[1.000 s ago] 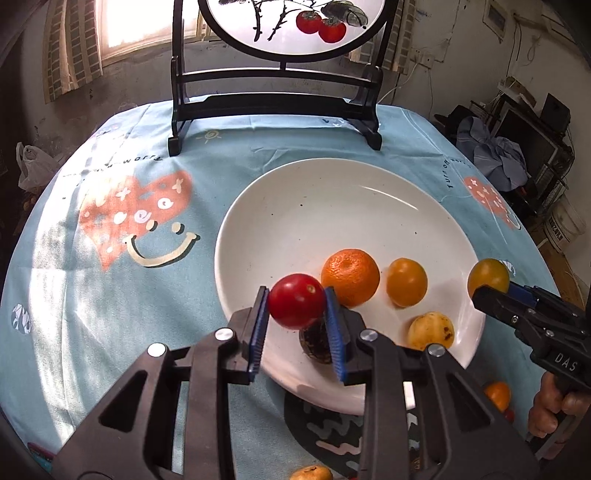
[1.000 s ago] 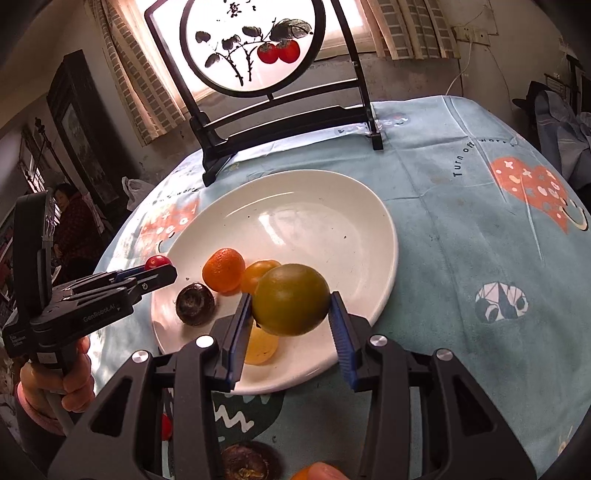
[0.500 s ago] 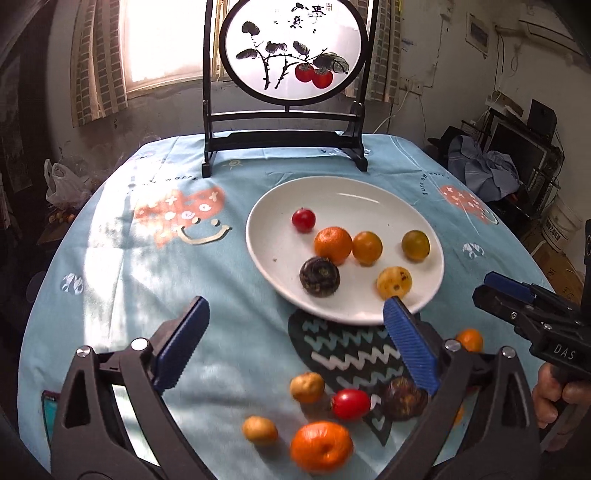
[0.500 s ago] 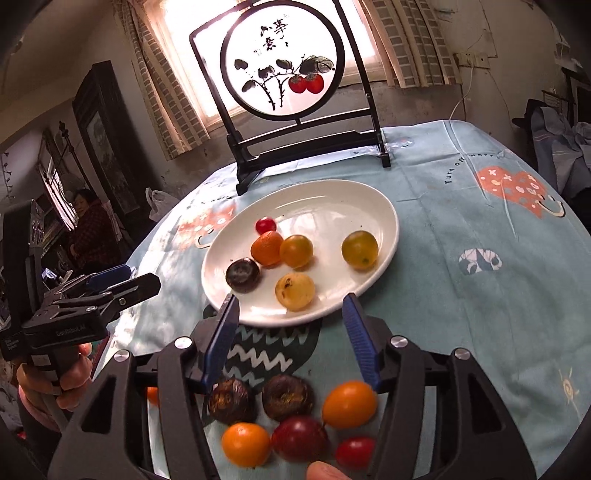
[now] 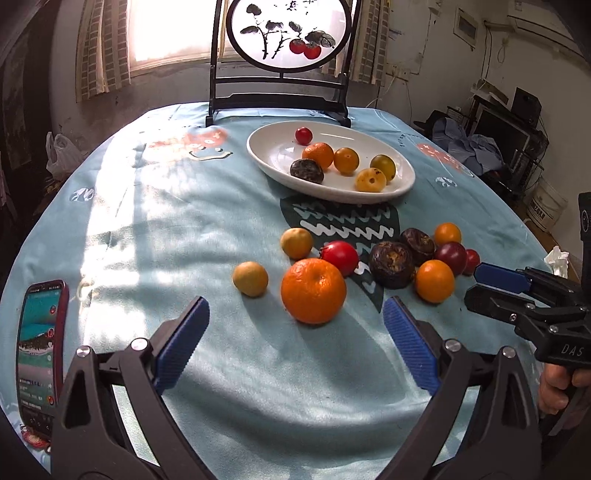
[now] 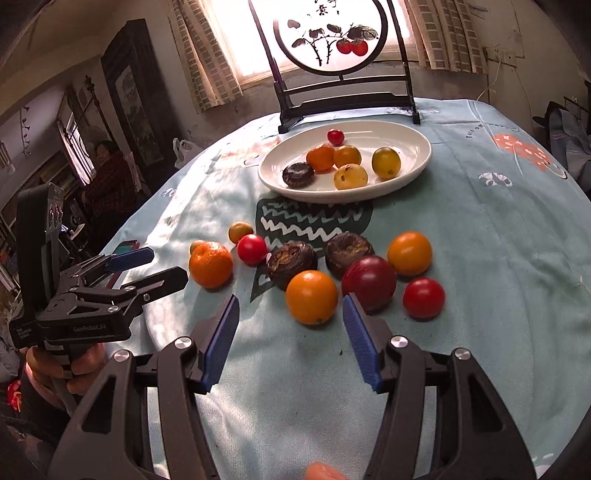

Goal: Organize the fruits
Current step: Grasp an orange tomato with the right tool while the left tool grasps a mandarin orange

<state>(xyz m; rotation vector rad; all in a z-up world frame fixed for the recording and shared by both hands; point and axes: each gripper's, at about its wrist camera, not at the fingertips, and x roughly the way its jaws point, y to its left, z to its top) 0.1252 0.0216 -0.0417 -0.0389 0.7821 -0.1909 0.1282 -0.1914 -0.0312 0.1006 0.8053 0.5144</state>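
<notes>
A white plate (image 5: 266, 155) (image 6: 417, 162) holds several fruits, among them a small red tomato (image 5: 303, 135) and a yellow-green tomato (image 6: 386, 162). Several loose fruits lie on the blue tablecloth nearer me. My left gripper (image 5: 295, 332) is open and empty, just short of a large orange (image 5: 313, 290). My right gripper (image 6: 290, 332) is open and empty, just short of an orange tomato (image 6: 311, 296), with a dark red plum (image 6: 368, 282) beside its right finger. Each gripper also shows in the other's view: the right (image 5: 491, 284) and the left (image 6: 147, 266).
A dark wooden stand with a round painted screen (image 5: 279, 33) rises behind the plate. A phone (image 5: 38, 354) lies at the table's left edge. A crumpled tissue (image 5: 557, 258) lies at the right edge. A person (image 6: 107, 177) sits off to the left.
Both grippers let go of their tomatoes on the plate, opened, and drew back toward me. They now hover low over the loose fruit near the table's front.
</notes>
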